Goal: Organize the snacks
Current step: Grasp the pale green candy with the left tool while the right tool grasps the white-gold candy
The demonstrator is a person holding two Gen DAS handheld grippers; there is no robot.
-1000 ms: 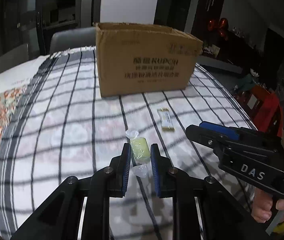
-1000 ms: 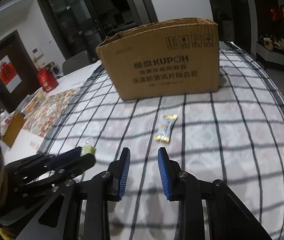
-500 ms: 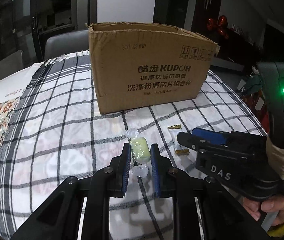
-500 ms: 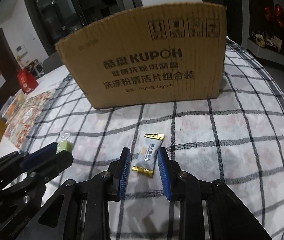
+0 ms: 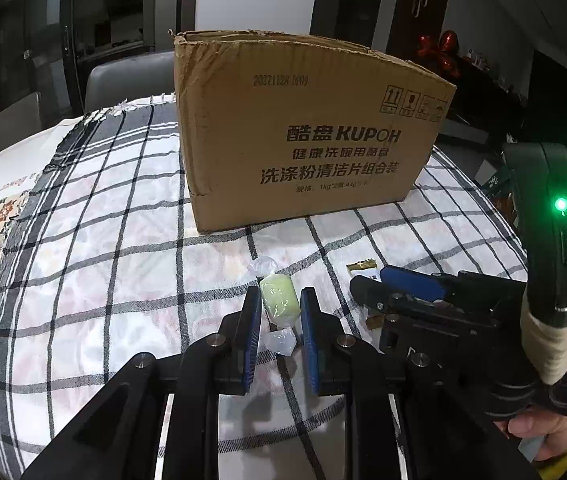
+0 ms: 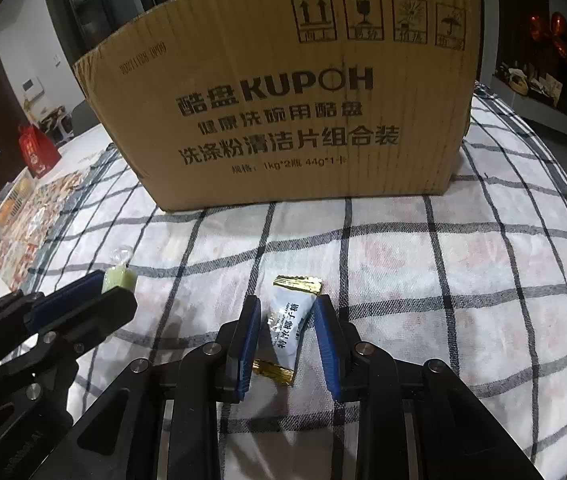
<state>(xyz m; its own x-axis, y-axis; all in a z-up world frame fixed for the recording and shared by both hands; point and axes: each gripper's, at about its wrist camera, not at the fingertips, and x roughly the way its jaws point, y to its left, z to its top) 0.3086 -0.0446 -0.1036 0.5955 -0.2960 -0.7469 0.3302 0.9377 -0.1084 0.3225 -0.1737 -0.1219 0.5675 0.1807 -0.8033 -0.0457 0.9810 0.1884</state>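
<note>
My left gripper is shut on a pale green candy in a clear twisted wrapper, held just above the checked tablecloth. In the right wrist view the same gripper and green candy show at the left. My right gripper stands open, low over the cloth. A white candy with gold ends lies between its jaws, with a gap at each pad. From the left wrist, the right gripper hides most of that candy. A brown cardboard box stands just beyond.
The box is open at the top, its inside hidden. A grey chair stands behind the table. A patterned mat and a red bag sit at the far left. A hand holds the right gripper's handle.
Both grippers moved toward the box and sank. The right gripper came down around the white candy, which was ahead of it before. The left gripper kept hold of the green candy.
</note>
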